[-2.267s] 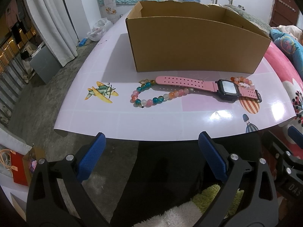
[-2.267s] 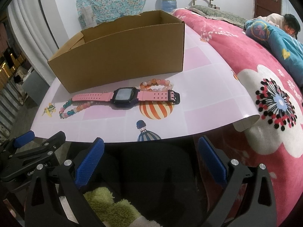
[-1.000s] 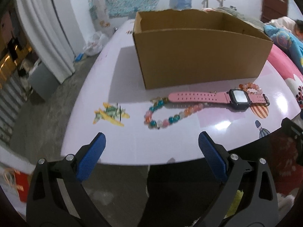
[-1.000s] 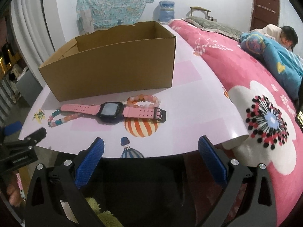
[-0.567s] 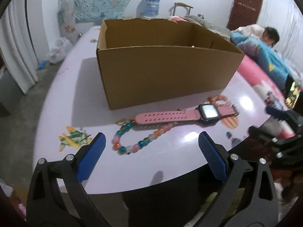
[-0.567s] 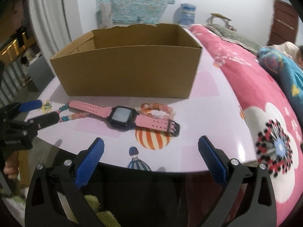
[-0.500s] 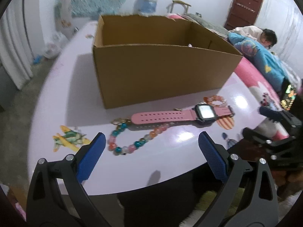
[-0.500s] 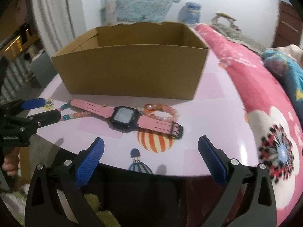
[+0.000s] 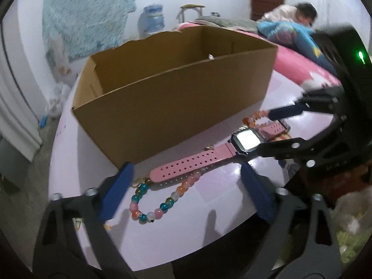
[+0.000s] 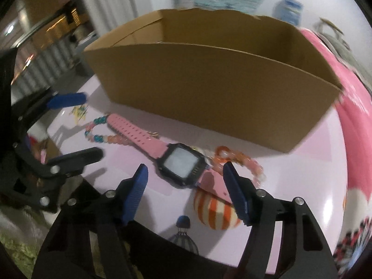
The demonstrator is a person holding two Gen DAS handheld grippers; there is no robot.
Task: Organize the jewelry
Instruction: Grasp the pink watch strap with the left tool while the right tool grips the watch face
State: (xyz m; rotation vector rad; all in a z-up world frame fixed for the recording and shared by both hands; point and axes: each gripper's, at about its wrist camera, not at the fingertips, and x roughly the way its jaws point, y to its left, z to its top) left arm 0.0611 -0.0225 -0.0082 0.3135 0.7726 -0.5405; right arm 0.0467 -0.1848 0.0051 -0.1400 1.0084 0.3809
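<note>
Taking the cardboard box (image 9: 176, 97) as the landmark, all the jewelry lies on the pale table (image 9: 76, 153) in a row along the box's near wall, none of it inside yet. At the left end of that wall sits the multicoloured bead bracelet (image 9: 160, 197), its far end tucked under the strap of the pink watch (image 9: 209, 155), which stretches along the middle of the wall with its dark face toward the right. Just beyond the watch face, near the box's right corner, lies the orange-pink bead bracelet (image 10: 241, 160), touching or overlapping the watch's buckle end. The left gripper (image 9: 186, 193) hangs over the multicoloured bracelet, its jaws having just been closing yet unclenched, the beads and strap end between the pads without contact. The right gripper (image 10: 186, 193) frames the watch face and short strap, jaws likewise just narrowing but not pressing on anything. By my reading this is the approach to the first pickup. The next move calls for lowering each tool to the table and pinching one piece cleanly; since the three items overlap, lifting one risks dragging a neighbour, so a slow, separated lift into the box seems wise.
</note>
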